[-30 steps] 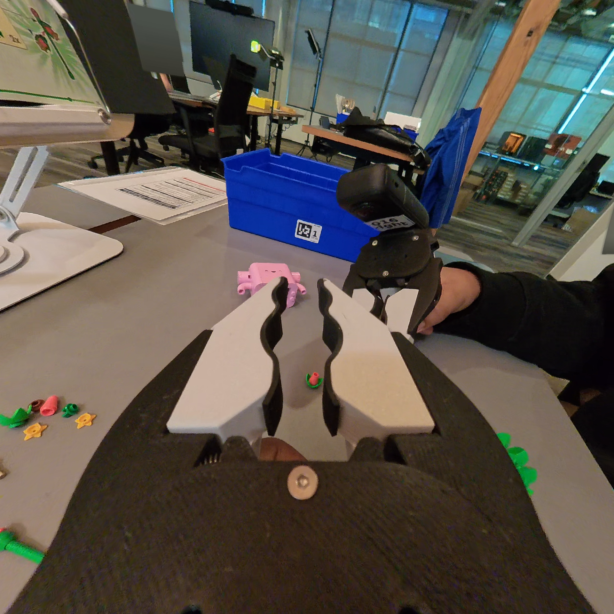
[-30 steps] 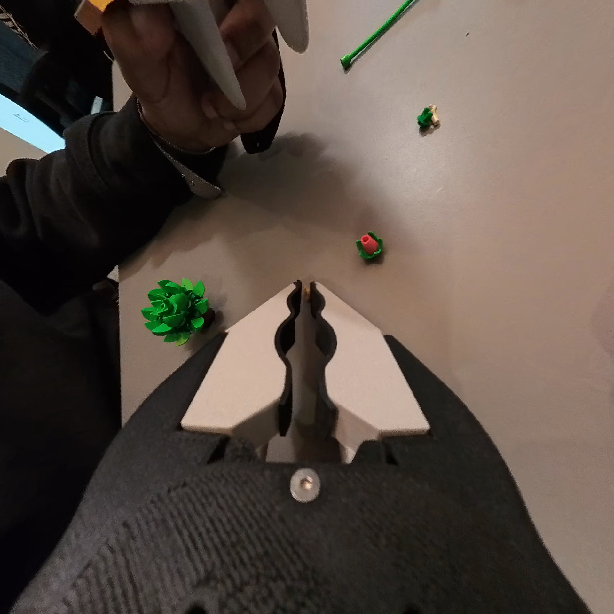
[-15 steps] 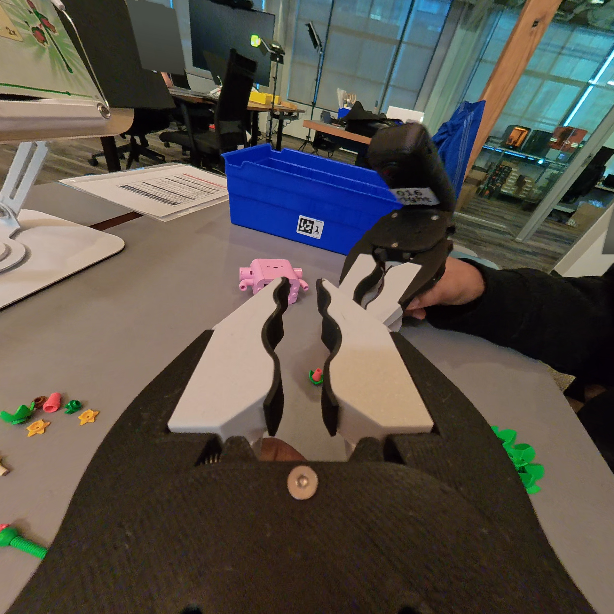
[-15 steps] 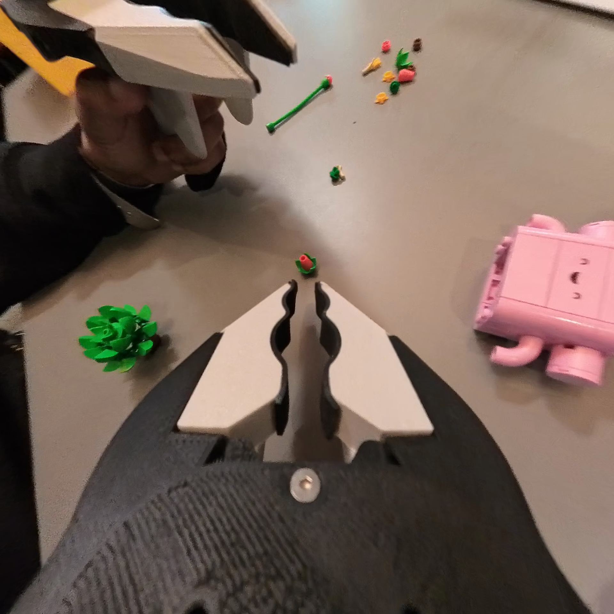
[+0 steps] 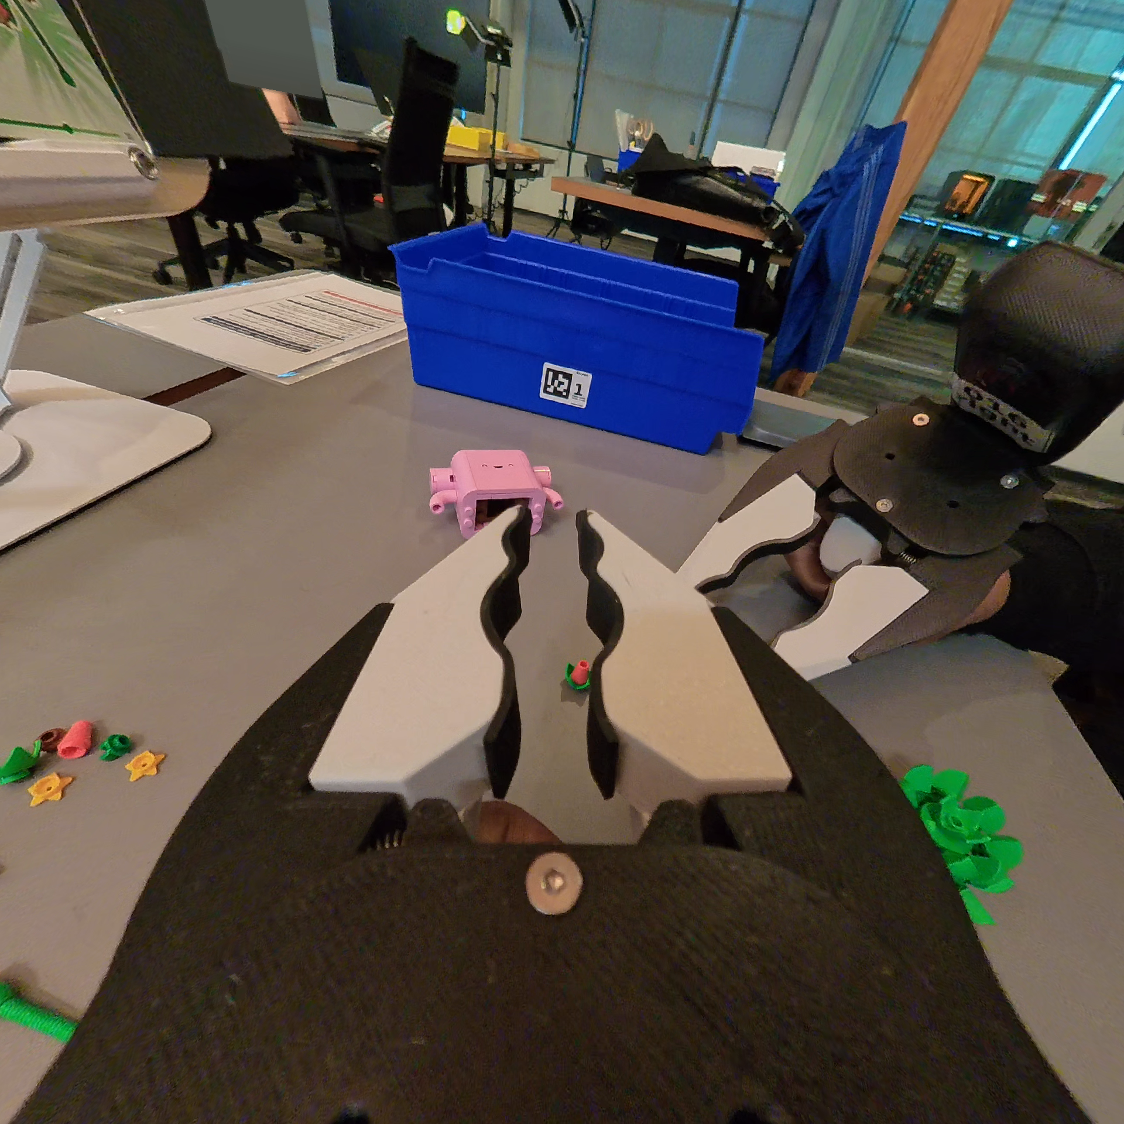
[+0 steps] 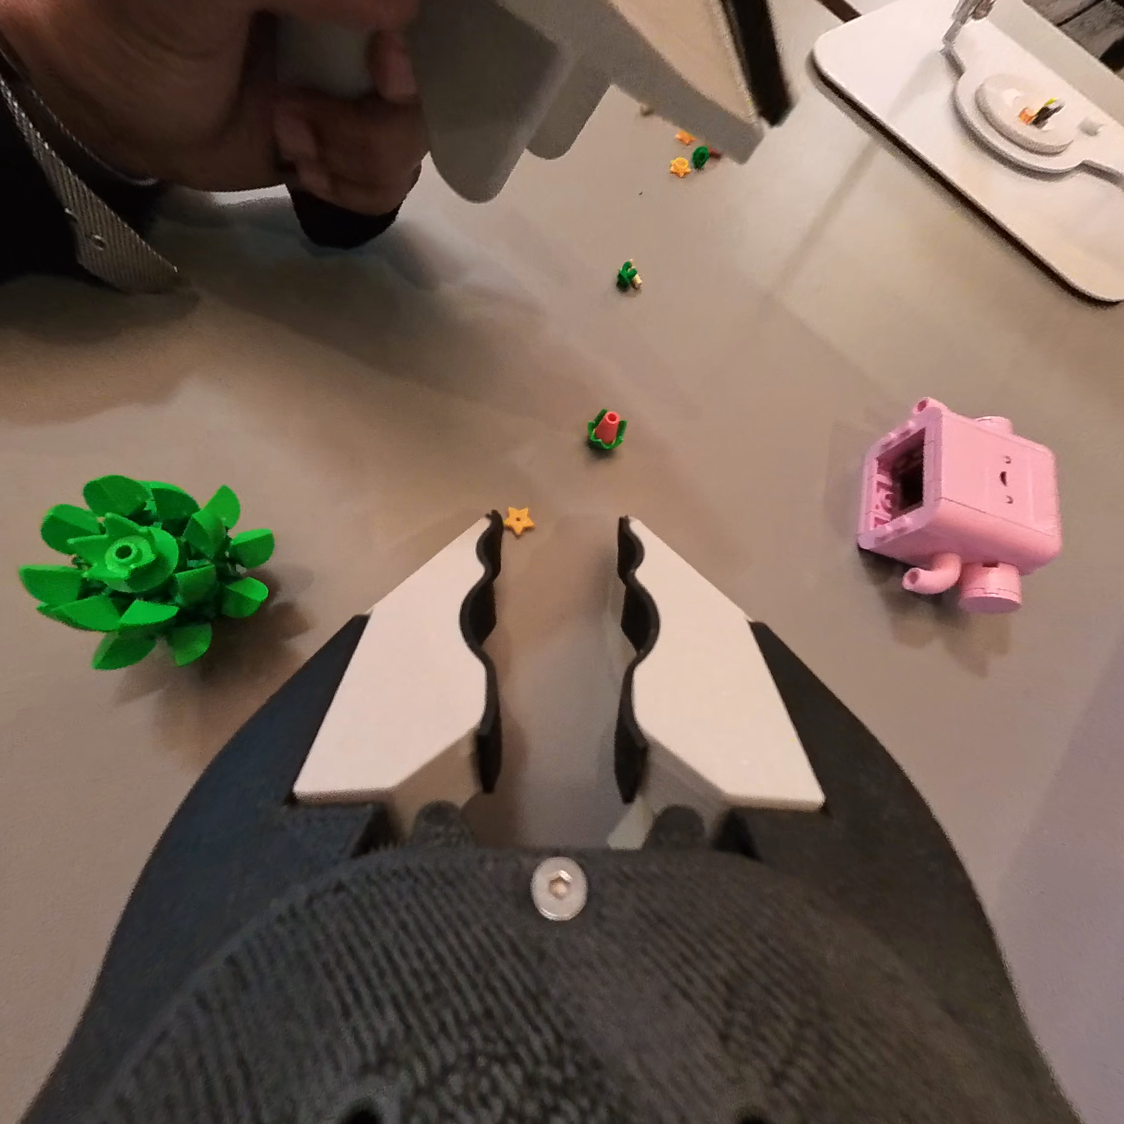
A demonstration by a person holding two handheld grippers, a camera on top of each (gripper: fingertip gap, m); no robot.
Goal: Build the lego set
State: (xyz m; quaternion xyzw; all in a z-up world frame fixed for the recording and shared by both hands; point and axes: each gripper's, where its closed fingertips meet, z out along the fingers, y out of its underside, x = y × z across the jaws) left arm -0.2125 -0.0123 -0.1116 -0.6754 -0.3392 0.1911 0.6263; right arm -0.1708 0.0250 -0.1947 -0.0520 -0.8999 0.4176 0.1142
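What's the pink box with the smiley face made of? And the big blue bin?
The pink box looks like smooth, slightly glossy plastic bricks: studs and seams show. The blue bin looks like hard moulded plastic, with ridged walls and a soft sheen.

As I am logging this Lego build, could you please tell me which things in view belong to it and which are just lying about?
Belongs to the build:
pink block figure
green leafy rosette
red bud in green cup
yellow star piece
green stem

Just lying about:
blue bin
printed sheet
white stand base
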